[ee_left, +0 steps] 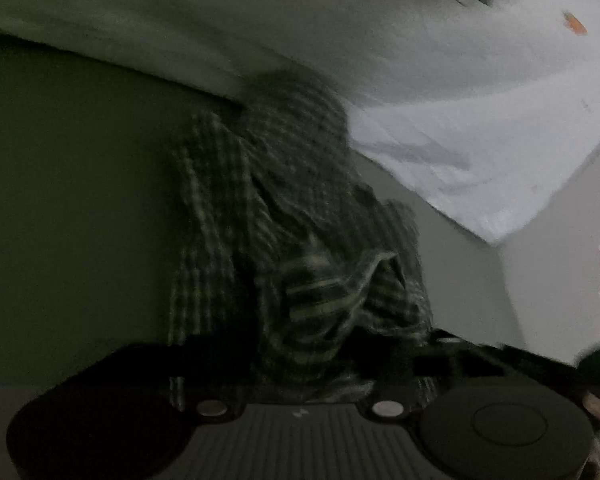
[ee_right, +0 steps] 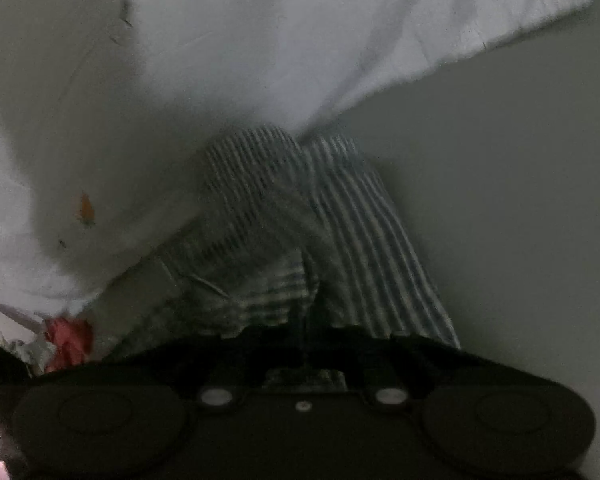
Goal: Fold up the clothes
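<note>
A dark striped, checked garment (ee_left: 284,216) hangs bunched down the middle of the left wrist view, over the edge of a white sheet (ee_left: 440,80). My left gripper (ee_left: 300,364) is shut on its lower folds; the fingers are buried in cloth. In the right wrist view the same striped garment (ee_right: 300,224) rises from my right gripper (ee_right: 304,352), which is shut on it. The right fingertips are hidden under the cloth. Both views are dim and blurred.
The white sheet (ee_right: 260,52) has a small orange print (ee_right: 86,208) and covers a bed. A plain grey wall or bed side (ee_right: 500,184) lies right. Red and pale crumpled clothes (ee_right: 66,340) lie at the lower left. A dark green surface (ee_left: 68,200) fills the left wrist view's left.
</note>
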Action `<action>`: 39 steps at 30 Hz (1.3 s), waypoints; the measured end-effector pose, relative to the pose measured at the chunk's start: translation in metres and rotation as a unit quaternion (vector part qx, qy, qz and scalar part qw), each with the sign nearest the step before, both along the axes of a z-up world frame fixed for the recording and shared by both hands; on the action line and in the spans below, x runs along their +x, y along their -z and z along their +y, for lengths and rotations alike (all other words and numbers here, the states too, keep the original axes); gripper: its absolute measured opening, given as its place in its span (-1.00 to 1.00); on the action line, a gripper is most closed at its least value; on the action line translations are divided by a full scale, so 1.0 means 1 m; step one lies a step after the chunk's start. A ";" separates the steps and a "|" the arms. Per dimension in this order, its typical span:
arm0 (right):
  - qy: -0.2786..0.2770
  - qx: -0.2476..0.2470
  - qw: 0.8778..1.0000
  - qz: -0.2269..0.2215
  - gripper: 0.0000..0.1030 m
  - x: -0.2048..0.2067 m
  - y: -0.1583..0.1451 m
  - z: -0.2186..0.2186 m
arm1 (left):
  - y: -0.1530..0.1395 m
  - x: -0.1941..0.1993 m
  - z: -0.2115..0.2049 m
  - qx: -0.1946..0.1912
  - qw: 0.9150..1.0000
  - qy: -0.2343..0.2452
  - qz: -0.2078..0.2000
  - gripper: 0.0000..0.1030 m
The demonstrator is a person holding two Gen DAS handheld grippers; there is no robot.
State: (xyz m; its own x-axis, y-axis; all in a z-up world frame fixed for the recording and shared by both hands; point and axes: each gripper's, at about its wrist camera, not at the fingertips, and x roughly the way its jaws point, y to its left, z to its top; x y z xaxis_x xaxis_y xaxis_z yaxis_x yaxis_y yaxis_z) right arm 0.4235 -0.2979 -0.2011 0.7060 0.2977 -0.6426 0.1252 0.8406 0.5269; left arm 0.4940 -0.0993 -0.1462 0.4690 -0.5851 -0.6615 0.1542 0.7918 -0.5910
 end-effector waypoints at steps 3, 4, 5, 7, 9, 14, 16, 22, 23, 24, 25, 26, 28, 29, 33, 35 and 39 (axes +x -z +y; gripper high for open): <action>0.005 -0.011 0.999 -0.042 -0.98 -0.006 -0.024 -0.002 | -0.010 0.010 0.003 -0.011 1.000 -0.008 -0.014 -0.70; 0.007 -0.012 0.999 -0.051 -0.98 -0.008 -0.030 -0.004 | -0.014 0.012 0.004 -0.014 1.000 -0.008 -0.019 -0.62; 0.008 -0.013 0.998 -0.060 -0.98 -0.009 -0.036 -0.005 | -0.017 0.014 0.005 -0.018 1.000 -0.005 -0.024 -0.62; 0.009 -0.029 0.998 -0.063 -0.98 -0.009 -0.036 -0.004 | -0.019 0.017 0.004 -0.010 1.000 0.002 -0.028 -0.50; 0.017 -0.061 0.997 -0.052 -0.98 -0.008 -0.032 0.000 | -0.017 0.021 0.001 0.005 1.000 0.008 -0.027 -0.29; 0.042 -0.098 0.993 -0.054 -0.99 -0.010 -0.031 -0.002 | -0.014 0.020 0.001 0.031 0.999 0.017 -0.031 0.27; 0.044 -0.155 0.986 -0.047 -1.00 -0.008 -0.029 0.001 | -0.015 0.019 0.000 0.047 0.998 0.018 -0.042 0.37; 0.030 -0.182 0.983 -0.019 -0.96 -0.001 -0.022 -0.006 | -0.009 0.024 0.012 0.072 0.997 0.011 -0.028 0.40; 0.022 -0.172 0.985 -0.017 -0.86 0.000 -0.023 -0.005 | -0.008 0.025 0.013 0.069 0.997 0.010 -0.025 0.41; 0.014 -0.151 0.988 -0.020 -0.76 0.000 -0.022 -0.004 | -0.007 0.025 0.014 0.068 0.997 0.010 -0.023 0.41; 0.007 -0.128 0.991 -0.022 -0.41 0.000 -0.021 -0.002 | -0.006 0.025 0.014 0.066 0.998 0.010 -0.022 0.41; -0.002 -0.101 0.995 -0.025 0.04 0.001 -0.018 0.000 | -0.005 0.026 0.014 0.065 0.998 0.010 -0.020 0.43; -0.023 -0.064 0.998 -0.018 0.12 0.005 -0.009 0.008 | -0.003 0.026 0.014 0.062 0.998 0.011 -0.017 0.43; -0.035 -0.052 0.998 -0.009 0.14 0.007 -0.005 0.013 | -0.002 0.026 0.014 0.060 0.998 0.011 -0.015 0.43; -0.057 -0.098 0.993 0.025 -0.32 0.018 0.008 0.038 | -0.008 0.024 0.019 0.035 0.999 0.038 -0.013 0.44; -0.058 -0.114 0.992 0.014 -0.85 0.016 0.002 0.042 | -0.016 0.021 0.025 0.024 0.998 0.055 -0.018 0.46; -0.052 -0.150 0.987 -0.023 -0.91 0.010 -0.018 0.046 | -0.033 0.013 0.045 0.015 0.998 0.046 -0.038 0.57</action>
State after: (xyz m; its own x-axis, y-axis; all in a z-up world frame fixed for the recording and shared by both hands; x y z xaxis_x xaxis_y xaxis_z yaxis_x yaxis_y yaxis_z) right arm 0.4331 -0.2523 -0.1831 0.7122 0.1715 -0.6807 0.0109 0.9669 0.2551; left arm 0.5072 -0.0544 -0.1136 0.4639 -0.6076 -0.6447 0.2699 0.7901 -0.5504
